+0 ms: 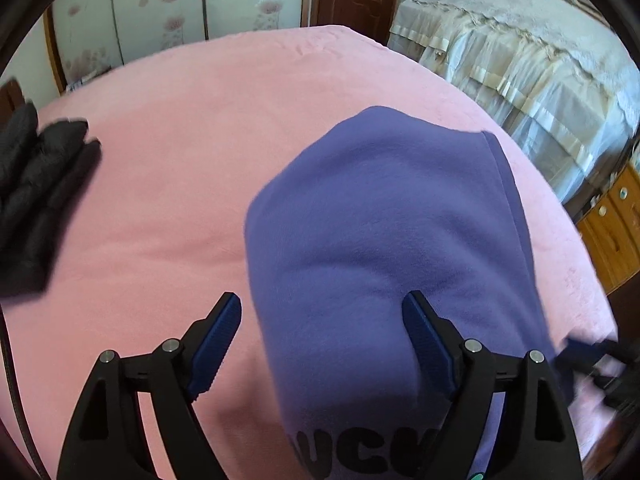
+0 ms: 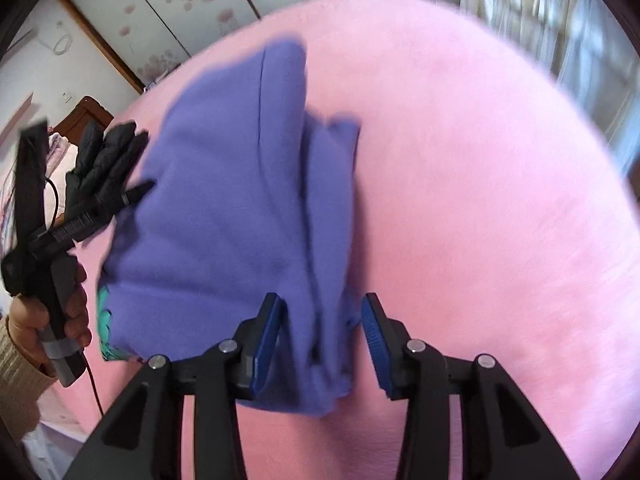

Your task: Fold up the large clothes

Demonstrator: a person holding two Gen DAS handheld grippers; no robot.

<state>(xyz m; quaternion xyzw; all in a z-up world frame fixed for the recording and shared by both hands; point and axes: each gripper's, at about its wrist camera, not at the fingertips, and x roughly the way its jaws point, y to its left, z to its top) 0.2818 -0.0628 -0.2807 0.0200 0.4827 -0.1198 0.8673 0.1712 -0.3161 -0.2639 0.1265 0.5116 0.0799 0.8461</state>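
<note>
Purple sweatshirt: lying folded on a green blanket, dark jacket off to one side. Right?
Not quite: the blanket is pink, not green, as the left wrist view shows. The purple sweatshirt does lie folded on it, with the dark jacket off to one side.

Black quilted garment point(image 1: 36, 196) lies folded on the pink blanket point(image 1: 160, 200).

Folded sweatshirt point(image 1: 384, 216) lies on the blanket point(image 1: 168, 184) under my left gripper point(image 1: 322, 328); padded jacket point(image 1: 36, 184) far left, second bed point(image 1: 520, 60) far right.
</note>
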